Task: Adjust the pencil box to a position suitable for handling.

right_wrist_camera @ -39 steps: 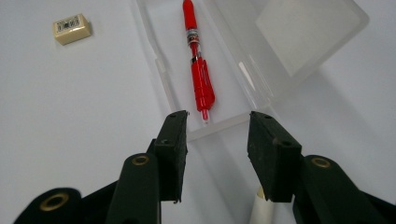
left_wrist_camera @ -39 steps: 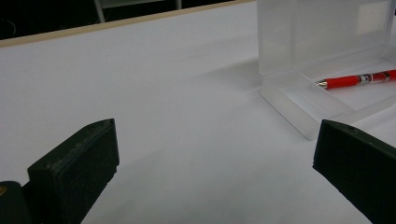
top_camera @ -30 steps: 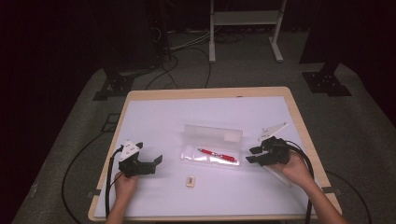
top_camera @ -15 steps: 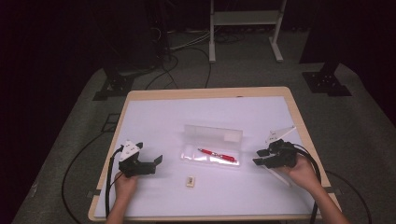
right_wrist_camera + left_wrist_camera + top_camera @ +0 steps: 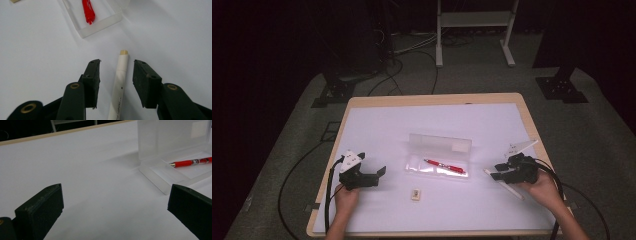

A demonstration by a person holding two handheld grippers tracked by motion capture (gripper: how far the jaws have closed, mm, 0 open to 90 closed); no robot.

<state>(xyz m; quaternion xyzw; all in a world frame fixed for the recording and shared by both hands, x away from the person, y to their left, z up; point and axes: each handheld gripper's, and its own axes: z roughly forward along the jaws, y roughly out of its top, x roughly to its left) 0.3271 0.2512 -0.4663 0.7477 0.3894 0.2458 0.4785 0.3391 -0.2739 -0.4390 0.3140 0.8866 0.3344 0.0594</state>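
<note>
Right gripper view: the right gripper (image 5: 116,75) is poised low over a white pen (image 5: 119,82) lying flat on the white table (image 5: 37,62), its jaws apart and straddling the barrel, one pad on each side with bare table showing between pad and pen on both flanks; nothing is clamped. The pen's tan tip points away from the camera toward the near corner of a clear plastic pen case (image 5: 100,27), which is near but apart from it. Contents of the case: one red pen (image 5: 88,11), lying in the tray. High view: the case (image 5: 439,160) sits mid-table with its lid standing open behind; the white pen (image 5: 504,185) lies to its right, under the right gripper (image 5: 502,172); a small tan eraser-like block (image 5: 415,194) lies in front of the case, apart from it. The left gripper (image 5: 379,172) rests at the table's left, jaws wide apart and holding nothing, pointing toward the case. Handling note, as a judgement: the step in hand looks like picking up the white pen. To do it well, lower until the pads bracket the barrel's middle height, keep the barrel centred and square to the pads so it does not roll or pivot, close gently, then lift straight.
</note>
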